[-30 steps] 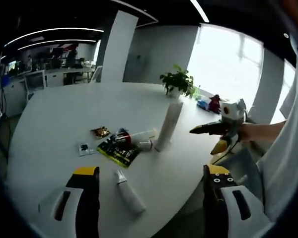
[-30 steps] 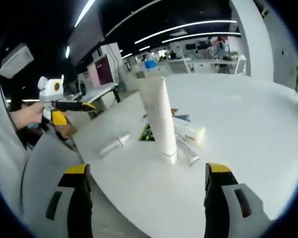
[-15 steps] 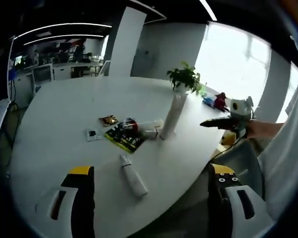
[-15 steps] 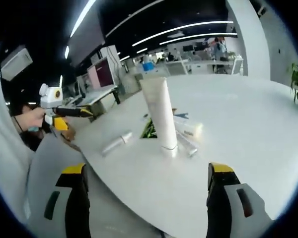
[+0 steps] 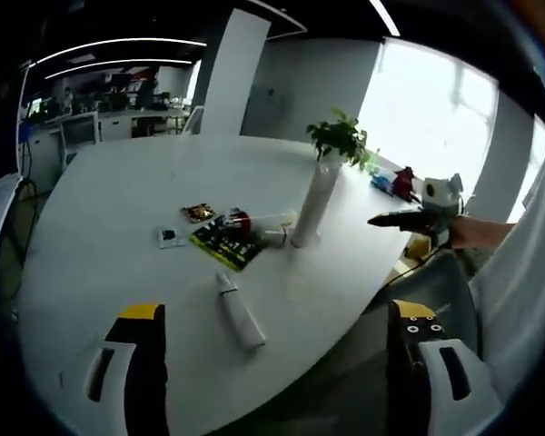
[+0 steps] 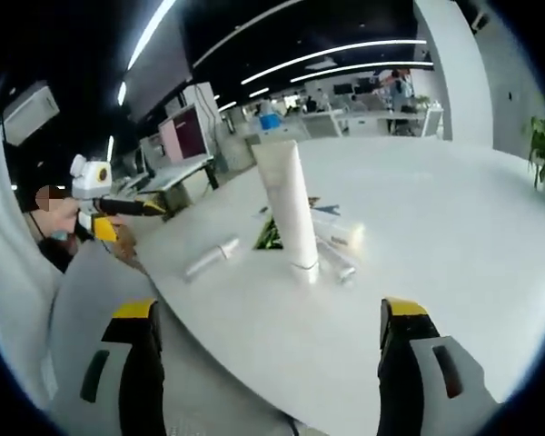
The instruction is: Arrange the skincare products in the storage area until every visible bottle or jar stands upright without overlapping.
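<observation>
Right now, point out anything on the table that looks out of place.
One tall white tube stands upright, but a smaller white tube lies flat near the table edge, apart from the rest. Another tube lies on its side in a cluttered heap with a dark packet.

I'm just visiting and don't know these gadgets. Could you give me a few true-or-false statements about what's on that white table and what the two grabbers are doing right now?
1. A tall white tube stands upright on the white table. True.
2. The small white bottle near the table edge stands upright. False: it lies on its side.
3. The left gripper is clamped on a bottle. False: its fingers are spread apart with nothing between them.
4. A potted plant sits on the table beyond the tall tube. True.
5. The right gripper is open and holds nothing. True.
</observation>
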A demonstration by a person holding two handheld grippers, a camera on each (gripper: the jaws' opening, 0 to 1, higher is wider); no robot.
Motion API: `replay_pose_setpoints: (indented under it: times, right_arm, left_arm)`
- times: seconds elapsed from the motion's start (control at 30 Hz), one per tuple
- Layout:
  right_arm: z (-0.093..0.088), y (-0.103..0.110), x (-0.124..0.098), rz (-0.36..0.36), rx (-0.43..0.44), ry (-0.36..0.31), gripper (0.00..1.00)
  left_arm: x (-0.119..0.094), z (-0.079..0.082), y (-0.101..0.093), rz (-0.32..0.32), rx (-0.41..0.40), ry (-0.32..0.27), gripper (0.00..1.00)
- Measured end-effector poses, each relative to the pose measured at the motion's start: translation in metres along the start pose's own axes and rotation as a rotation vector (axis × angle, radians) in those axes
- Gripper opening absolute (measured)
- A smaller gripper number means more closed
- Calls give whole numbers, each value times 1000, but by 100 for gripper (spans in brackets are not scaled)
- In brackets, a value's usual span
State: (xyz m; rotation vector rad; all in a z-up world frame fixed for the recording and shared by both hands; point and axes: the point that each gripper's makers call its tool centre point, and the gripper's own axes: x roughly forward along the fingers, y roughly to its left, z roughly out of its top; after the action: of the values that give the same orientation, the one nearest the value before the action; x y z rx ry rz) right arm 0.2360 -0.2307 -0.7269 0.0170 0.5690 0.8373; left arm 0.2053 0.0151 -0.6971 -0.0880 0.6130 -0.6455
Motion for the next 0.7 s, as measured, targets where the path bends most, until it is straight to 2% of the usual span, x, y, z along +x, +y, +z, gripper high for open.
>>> replay_pose_setpoints:
  times: [0.3,0.57,0.7]
  right_arm:
    - [-2,-3,0,0,-4,18,99]
    - [-6,-2,4,3,-8,37,99]
    - [-3,-12,4,-4,-18,51,99]
  left_arm:
    - [1,-5,-3,3,-2,10,92]
    - [3,-3,-2,9,-8,3,91]
    - [8,-1,-3,7,-14,1,90]
